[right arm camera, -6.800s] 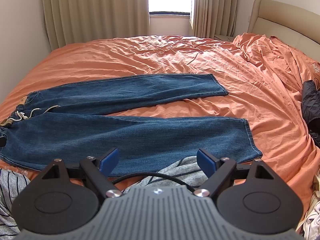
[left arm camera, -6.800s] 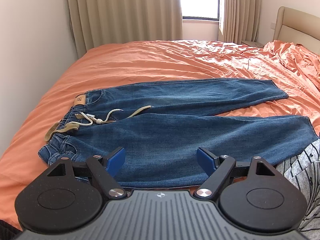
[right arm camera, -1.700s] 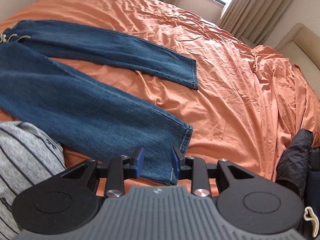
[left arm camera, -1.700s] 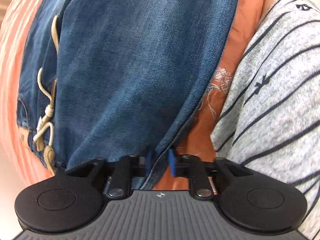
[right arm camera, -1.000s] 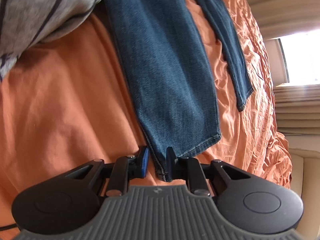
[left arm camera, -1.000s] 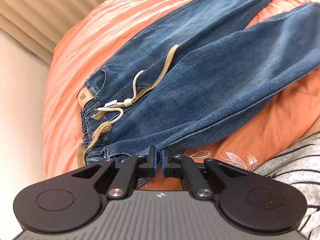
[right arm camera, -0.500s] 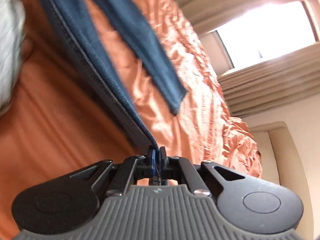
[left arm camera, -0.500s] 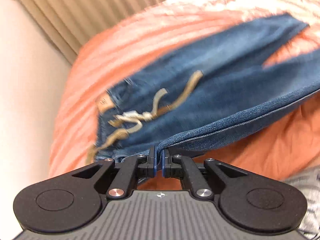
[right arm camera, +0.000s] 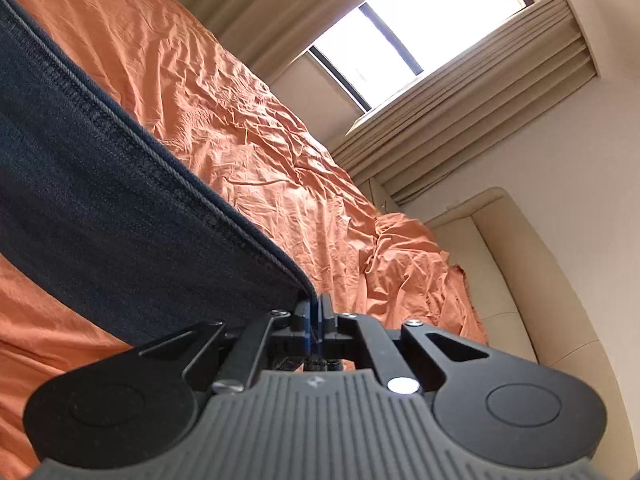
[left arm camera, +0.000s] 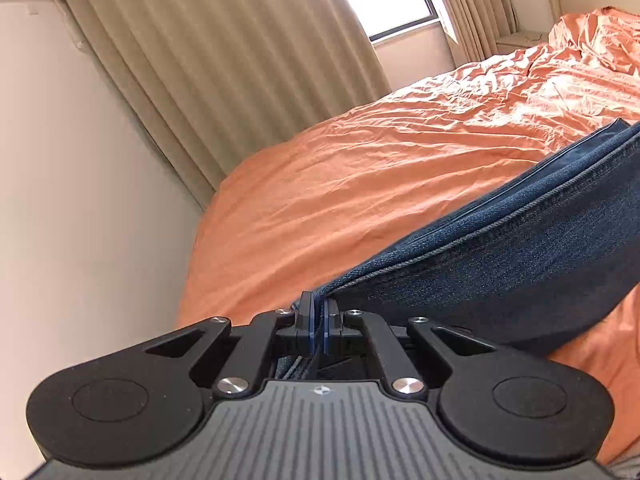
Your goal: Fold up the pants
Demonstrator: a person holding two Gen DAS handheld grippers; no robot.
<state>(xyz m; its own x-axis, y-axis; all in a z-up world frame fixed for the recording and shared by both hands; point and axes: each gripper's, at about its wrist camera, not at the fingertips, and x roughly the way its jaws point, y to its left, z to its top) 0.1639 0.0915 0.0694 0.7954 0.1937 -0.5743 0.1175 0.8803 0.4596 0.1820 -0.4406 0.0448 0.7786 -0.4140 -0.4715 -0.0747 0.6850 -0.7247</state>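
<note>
The blue denim pants [left arm camera: 500,272] hang lifted above the orange bed, stretched between my two grippers. My left gripper [left arm camera: 318,316] is shut on the side seam at the waist end; the cloth runs away to the right. My right gripper [right arm camera: 316,312] is shut on the seam edge of the near leg's hem end; the pants [right arm camera: 100,208] run off to the left. I see only the dark underside and outer seam. The waistband, drawstring and far leg are hidden.
The orange bedspread [left arm camera: 380,160] lies wrinkled below the pants. Beige curtains [left arm camera: 208,80] and a window [right arm camera: 400,32] stand at the far side. A cream headboard [right arm camera: 520,280] is at the right. A pale wall [left arm camera: 60,200] runs along the left.
Both grippers have closed on the near leg's outer edge and lifted it off the bed. The views now tilt upward, and the waistband and far leg have dropped from sight.
</note>
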